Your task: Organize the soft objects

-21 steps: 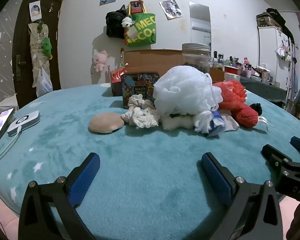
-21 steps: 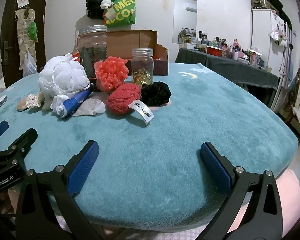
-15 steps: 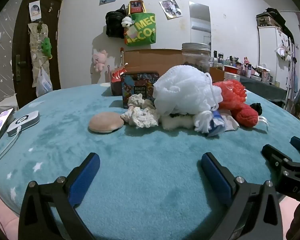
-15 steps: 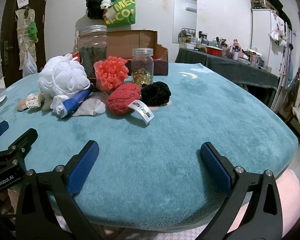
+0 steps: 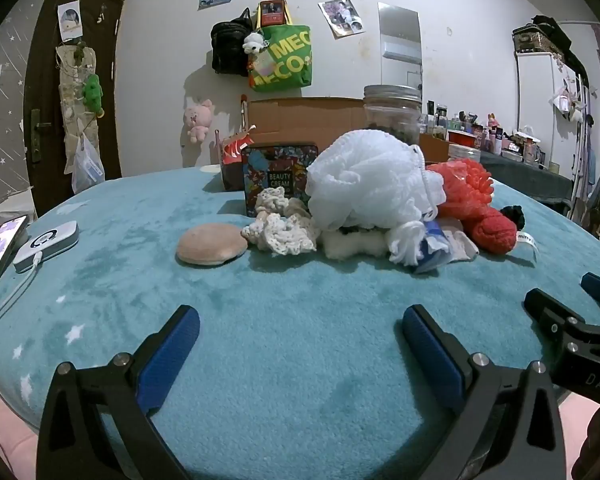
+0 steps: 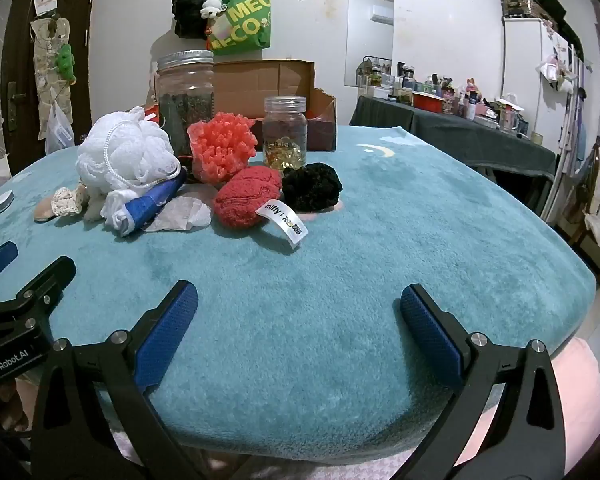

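A white mesh bath pouf [image 5: 364, 180] tops the heap of soft things at the middle of the teal worktop [image 5: 300, 340]. Left claw [image 5: 300, 348] and right claw [image 6: 298, 316] gape empty, unmoved from the earlier frames.

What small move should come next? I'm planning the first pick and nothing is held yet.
Probably ease the left hand-held gripper forward toward the tan pad: it lies apart at the pile's near left edge, and both grippers are open and empty.
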Tool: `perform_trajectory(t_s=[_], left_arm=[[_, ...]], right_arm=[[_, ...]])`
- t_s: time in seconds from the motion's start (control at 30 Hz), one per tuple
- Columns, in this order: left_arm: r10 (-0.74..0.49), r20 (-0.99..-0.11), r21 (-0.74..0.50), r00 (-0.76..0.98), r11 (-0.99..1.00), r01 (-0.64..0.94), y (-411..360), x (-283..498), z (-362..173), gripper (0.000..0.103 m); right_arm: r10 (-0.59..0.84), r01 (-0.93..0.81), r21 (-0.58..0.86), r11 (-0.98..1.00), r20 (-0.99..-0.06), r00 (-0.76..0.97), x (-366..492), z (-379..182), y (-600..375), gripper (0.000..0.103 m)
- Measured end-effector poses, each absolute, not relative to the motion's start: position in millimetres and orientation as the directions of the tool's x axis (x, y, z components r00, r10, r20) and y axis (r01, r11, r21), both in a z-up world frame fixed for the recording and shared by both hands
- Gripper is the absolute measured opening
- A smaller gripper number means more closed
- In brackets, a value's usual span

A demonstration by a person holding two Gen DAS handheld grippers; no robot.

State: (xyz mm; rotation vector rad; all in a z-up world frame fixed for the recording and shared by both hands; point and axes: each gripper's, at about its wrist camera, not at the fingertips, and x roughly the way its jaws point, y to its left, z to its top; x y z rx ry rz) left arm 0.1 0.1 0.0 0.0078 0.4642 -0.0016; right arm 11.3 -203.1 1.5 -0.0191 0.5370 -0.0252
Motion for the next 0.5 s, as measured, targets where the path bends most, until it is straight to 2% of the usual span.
perform_trajectory(t_s=[0.5], left_arm=[[0.000, -0.449, 0.007, 0.893, 1.000, 0.003, 0.0, 0.2, 0.0, 0.103]], right_arm=[[-0.029, 0.019, -0.025, 1.000, -0.511, 0.859, 11.3, 1.3, -203.0, 0.103]])
